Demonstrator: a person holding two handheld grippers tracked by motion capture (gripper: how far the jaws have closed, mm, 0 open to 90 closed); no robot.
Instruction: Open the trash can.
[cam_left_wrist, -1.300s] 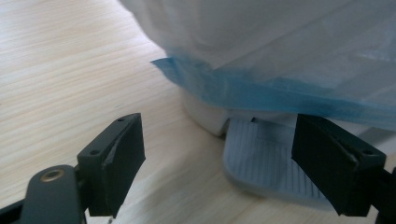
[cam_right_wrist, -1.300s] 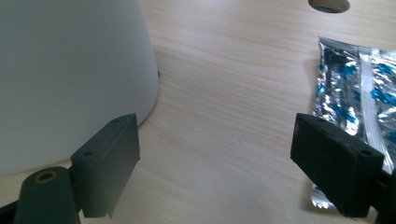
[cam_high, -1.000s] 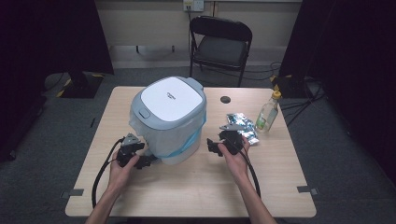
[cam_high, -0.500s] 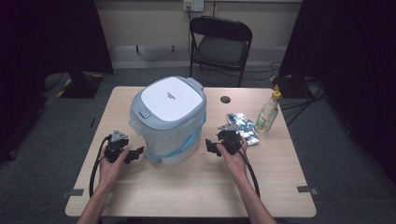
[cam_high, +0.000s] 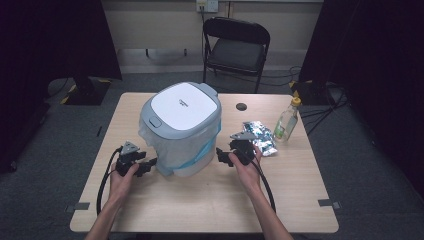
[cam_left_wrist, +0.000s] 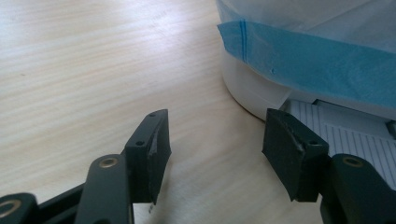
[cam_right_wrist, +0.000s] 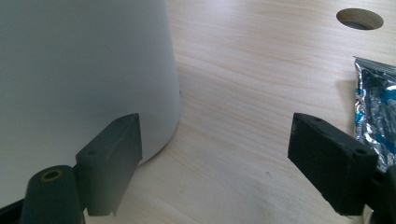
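A white pedal bin (cam_high: 182, 125) with a grey lid and a blue-banded plastic liner stands mid-table. My left gripper (cam_high: 149, 164) rests on the table at the bin's lower left. Its jaws have just been closing, with nothing between them and a gap still showing. In the left gripper view my left gripper (cam_left_wrist: 215, 144) points at the bin's base (cam_left_wrist: 252, 93) and its grey ribbed pedal (cam_left_wrist: 345, 130). My right gripper (cam_high: 221, 156) sits at the bin's right side. It is wide open, with bare table between the jaws of my right gripper (cam_right_wrist: 215, 154) and the bin wall (cam_right_wrist: 84, 65) just left of them.
Crumpled foil packets (cam_high: 260, 137) lie right of my right hand, also close to the right jaw as foil packets (cam_right_wrist: 376, 107). A clear bottle (cam_high: 286, 122) stands beyond them. The table has a cable hole (cam_high: 241, 106). A folding chair (cam_high: 235, 47) stands behind the table.
My left gripper has drawn a little to the left, away from the bin's front, and its jaws stand narrower. The right gripper has kept still.
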